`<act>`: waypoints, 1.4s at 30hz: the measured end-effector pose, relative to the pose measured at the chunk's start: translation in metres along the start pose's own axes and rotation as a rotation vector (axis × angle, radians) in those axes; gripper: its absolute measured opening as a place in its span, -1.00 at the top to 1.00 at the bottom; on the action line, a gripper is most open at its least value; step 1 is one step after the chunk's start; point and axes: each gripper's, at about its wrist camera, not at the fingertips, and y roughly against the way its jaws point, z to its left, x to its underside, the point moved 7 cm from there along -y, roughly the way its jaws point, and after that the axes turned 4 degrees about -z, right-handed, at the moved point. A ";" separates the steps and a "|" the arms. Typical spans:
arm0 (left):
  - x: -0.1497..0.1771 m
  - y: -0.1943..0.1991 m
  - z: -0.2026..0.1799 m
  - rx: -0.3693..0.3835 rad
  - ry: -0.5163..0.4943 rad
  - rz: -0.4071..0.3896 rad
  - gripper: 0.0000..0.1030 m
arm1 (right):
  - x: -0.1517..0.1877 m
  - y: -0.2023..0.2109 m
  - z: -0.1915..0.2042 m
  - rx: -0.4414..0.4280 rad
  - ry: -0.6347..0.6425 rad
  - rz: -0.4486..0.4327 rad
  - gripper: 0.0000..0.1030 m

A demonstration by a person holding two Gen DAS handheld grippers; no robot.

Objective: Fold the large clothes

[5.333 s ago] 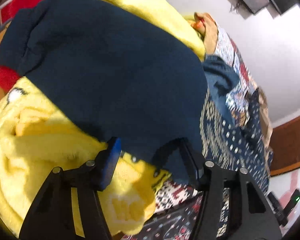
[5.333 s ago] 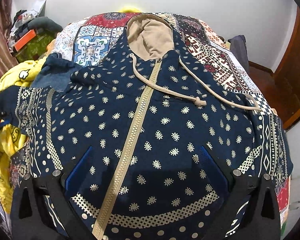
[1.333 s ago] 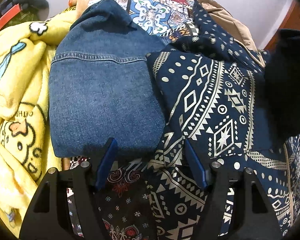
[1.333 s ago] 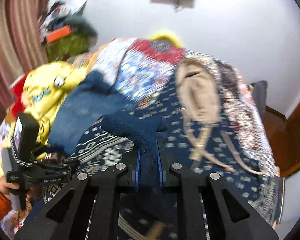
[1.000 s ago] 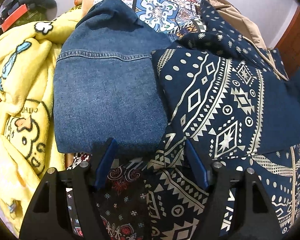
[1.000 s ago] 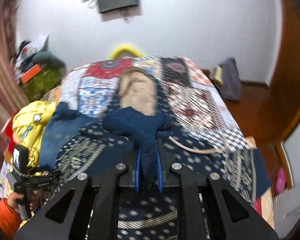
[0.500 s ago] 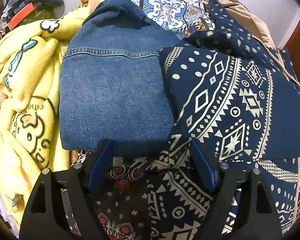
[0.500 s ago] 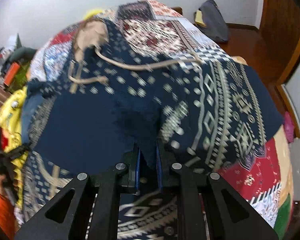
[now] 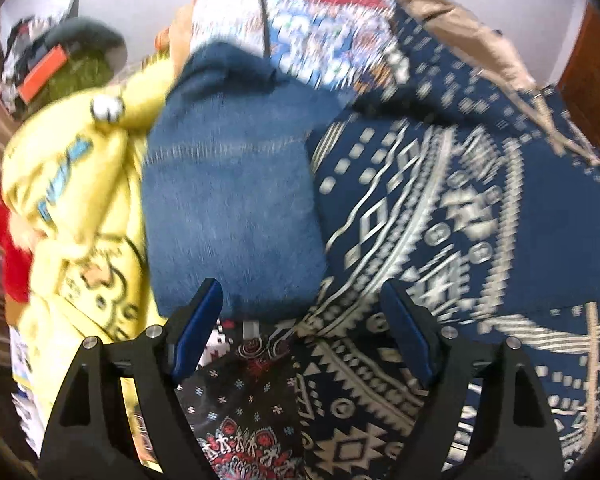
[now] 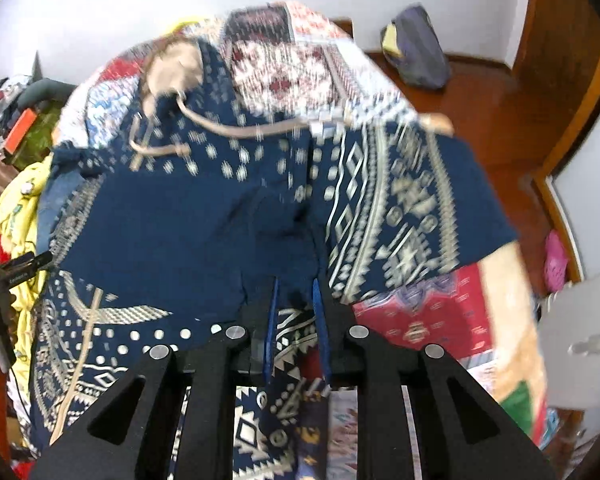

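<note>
A navy hoodie with cream patterns (image 10: 204, 208) lies spread on the bed, its tan hood (image 10: 176, 68) at the far end; it also shows in the left wrist view (image 9: 452, 208). One sleeve is folded across the body (image 10: 172, 236). My right gripper (image 10: 294, 300) is shut on the sleeve's dark cuff (image 10: 288, 280), low over the hoodie's front. My left gripper (image 9: 300, 320) is open and empty, above the hoodie's left edge beside folded denim (image 9: 228, 208).
A yellow cartoon blanket (image 9: 76, 200) and red cloth (image 9: 8, 248) lie left of the denim. The patchwork bedspread (image 10: 300, 64) covers the bed. A wooden floor with a bag (image 10: 416, 56) lies to the right. Clutter (image 9: 48, 68) sits at the far left.
My right gripper has carried the sleeve across the hoodie's body and lowered it. My left gripper has pulled back a little and stays open.
</note>
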 end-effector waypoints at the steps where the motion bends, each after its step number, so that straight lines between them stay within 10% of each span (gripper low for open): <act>1: -0.007 0.011 -0.004 0.004 -0.011 -0.026 -0.59 | -0.004 0.008 -0.004 0.001 -0.004 -0.020 0.60; 6: -0.040 0.058 -0.036 0.053 -0.067 -0.146 -0.59 | -0.032 0.053 -0.037 0.030 -0.097 -0.174 -0.46; 25: -0.039 0.042 -0.182 0.247 -0.190 -0.088 -0.59 | 0.009 -0.062 -0.165 -0.051 -0.591 0.022 -0.50; 35: -0.031 0.024 -0.173 0.262 -0.134 -0.045 -0.59 | -0.014 -0.102 -0.189 -0.037 -0.672 -0.031 -0.24; 42: -0.019 0.014 -0.160 0.251 -0.104 -0.007 -0.59 | -0.024 -0.092 -0.198 -0.036 -0.729 -0.082 0.80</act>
